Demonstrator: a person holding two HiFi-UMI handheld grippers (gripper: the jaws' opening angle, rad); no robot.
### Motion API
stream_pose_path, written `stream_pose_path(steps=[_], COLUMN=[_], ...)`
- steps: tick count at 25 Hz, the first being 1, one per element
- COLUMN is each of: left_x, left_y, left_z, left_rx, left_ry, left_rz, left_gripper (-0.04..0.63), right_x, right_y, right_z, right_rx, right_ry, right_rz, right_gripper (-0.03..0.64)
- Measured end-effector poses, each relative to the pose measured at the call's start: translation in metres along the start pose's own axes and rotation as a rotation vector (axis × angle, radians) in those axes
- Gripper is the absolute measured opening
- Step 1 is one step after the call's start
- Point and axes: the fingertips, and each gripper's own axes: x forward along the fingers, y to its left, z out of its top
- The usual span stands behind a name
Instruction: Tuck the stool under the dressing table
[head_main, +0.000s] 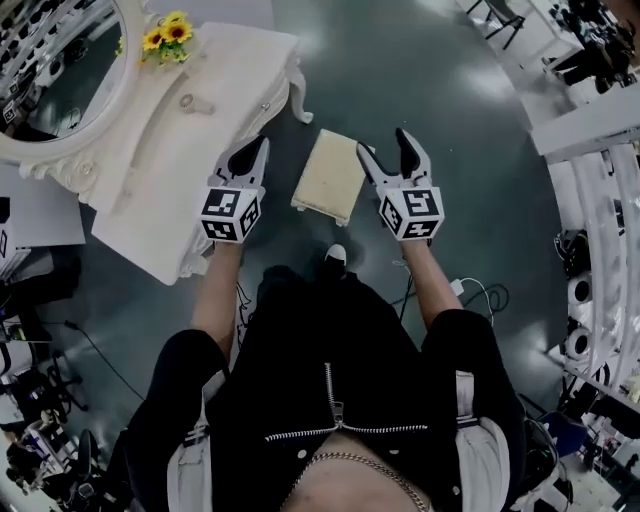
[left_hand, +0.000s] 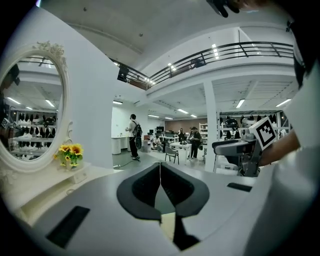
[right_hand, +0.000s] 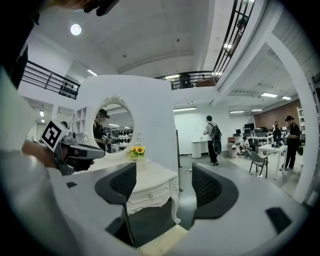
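Observation:
The stool (head_main: 330, 176), a cream rectangular cushion, stands on the dark floor just right of the white dressing table (head_main: 175, 140). Both grippers hover level above the stool's near end. My left gripper (head_main: 255, 148) is over the table's front corner, left of the stool. Its jaws are shut with nothing in them (left_hand: 160, 167), and a strip of the stool (left_hand: 168, 226) shows below. My right gripper (head_main: 385, 145) is at the stool's right edge, open and empty (right_hand: 162, 175). It looks toward the dressing table (right_hand: 150, 187), with the stool (right_hand: 160, 245) beneath.
An oval mirror (head_main: 60, 70) and sunflowers (head_main: 167, 38) sit on the dressing table. My foot (head_main: 337, 255) is just behind the stool. Cables (head_main: 480, 295) lie on the floor at right. White shelving (head_main: 600, 200) lines the right side. People (left_hand: 134, 137) and chairs stand far off.

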Motion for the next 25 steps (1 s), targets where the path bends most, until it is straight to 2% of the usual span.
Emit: stream_pose_path(steps=[4, 9, 19, 25], left_x=[0.012, 0.032, 0.083, 0.108], left_y=[0.003, 0.011, 0.000, -0.007], left_z=[-0.004, -0.005, -0.015, -0.044], left_rx=[-0.014, -0.021, -0.013, -0.002], left_ry=[0.011, 0.019, 0.075, 0.130], left_rz=[0.031, 0.025, -0.058, -0.118], left_gripper=[0.021, 0.021, 0.021, 0.021], right_x=[0.018, 0.032, 0.045, 0.050], right_y=[-0.010, -0.019, -0.050, -0.061], right_z=[-0.007, -0.010, -0.028, -0.066], right_rx=[0.002, 0.006, 0.042, 0.098], right_ry=[0.016, 0.022, 0.069, 0.121], right_rz=[0.040, 0.043, 0.014, -0.007], right_gripper=[0.346, 0.360, 0.380, 0.397])
